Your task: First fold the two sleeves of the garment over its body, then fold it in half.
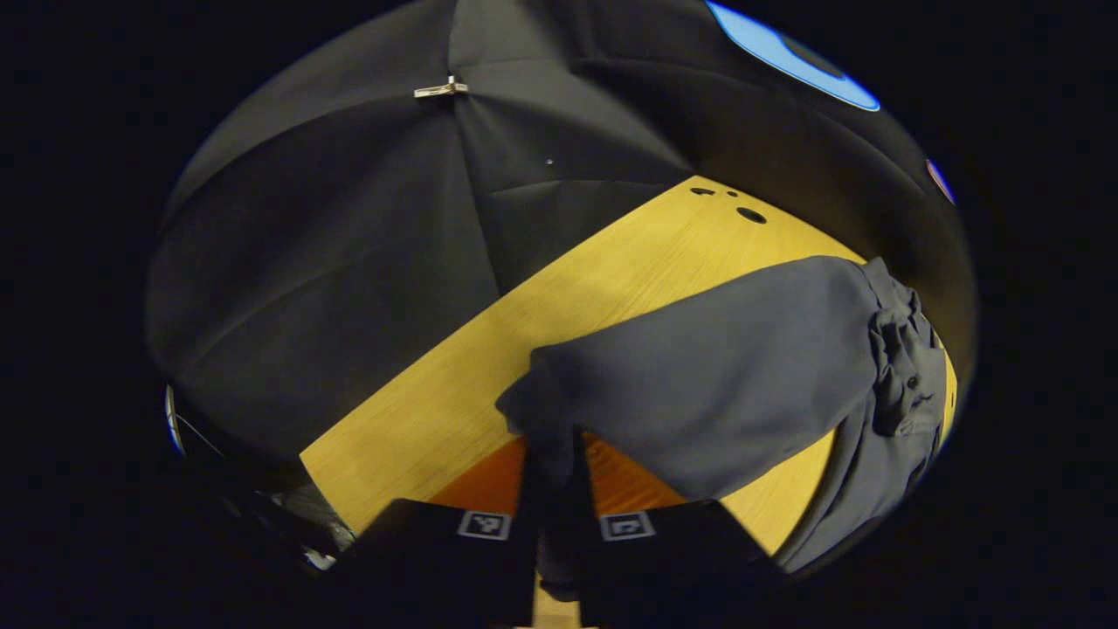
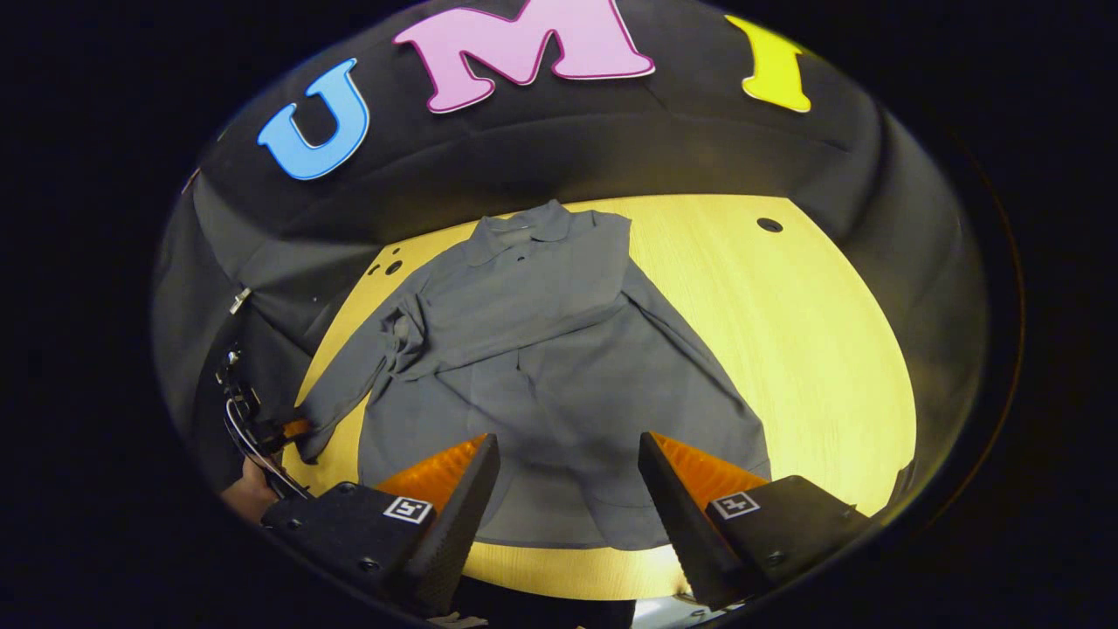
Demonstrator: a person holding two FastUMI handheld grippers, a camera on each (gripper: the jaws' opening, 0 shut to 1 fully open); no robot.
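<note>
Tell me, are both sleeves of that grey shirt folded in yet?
One is: a sleeve lies across the shirt; the other sleeve stretches outward.

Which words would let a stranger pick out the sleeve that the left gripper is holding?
On the yellow wooden table lies a dark grey collared garment. One sleeve is folded across its chest; the held sleeve stretches off sideways, its cuff pinched in the left gripper.

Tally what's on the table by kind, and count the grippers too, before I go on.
Grey shirt: 1
Wooden table: 1
Grippers: 2, the left gripper pinching the shirt's sleeve cuff, the right gripper open above the hem
Total: 4
</note>
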